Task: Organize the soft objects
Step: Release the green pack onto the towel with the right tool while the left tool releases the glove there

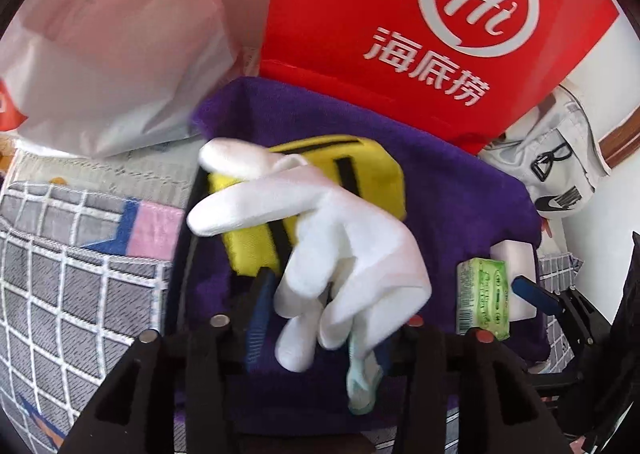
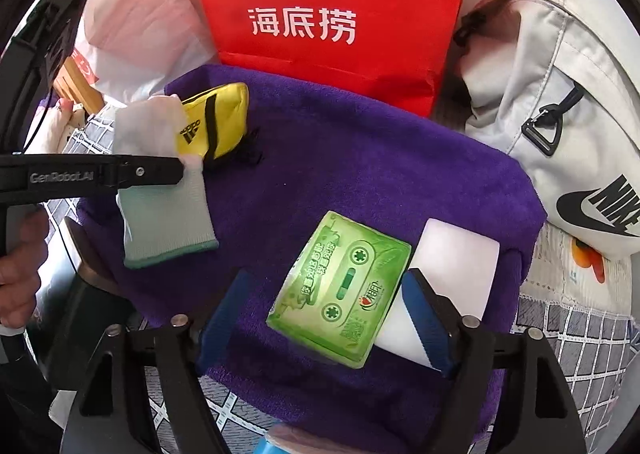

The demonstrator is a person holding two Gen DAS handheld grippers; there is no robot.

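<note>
A white glove (image 1: 340,254) hung between the two blue pads of the left tongs (image 1: 320,318), its cuff down near the pads and its fingers splayed away from them. Whether those pads pressed the glove or stood just clear of it could not be told; they sat partly apart. Just beyond the glove lay a yellow pouch (image 1: 320,189) with black stripes, on a purple towel (image 1: 460,205).

The right tongs (image 2: 324,306) stood open over the same purple towel. Between their blue pads lay a green tissue pack (image 2: 340,290) printed like a cassette, tilted, with neither pad pressing it. A white foam block (image 2: 456,270) lay just beside the pack, touching it, and ran under the right-hand pad.

Seen from the right tongs, the glove and the left tongs sat well off to the left, near the yellow pouch.

Past the towel, farther from both tongs, stood a red bag (image 2: 328,13) with a white logo. A white sports bag (image 2: 560,125) lay to its right and a white plastic bag (image 1: 108,53) to its left.
</note>
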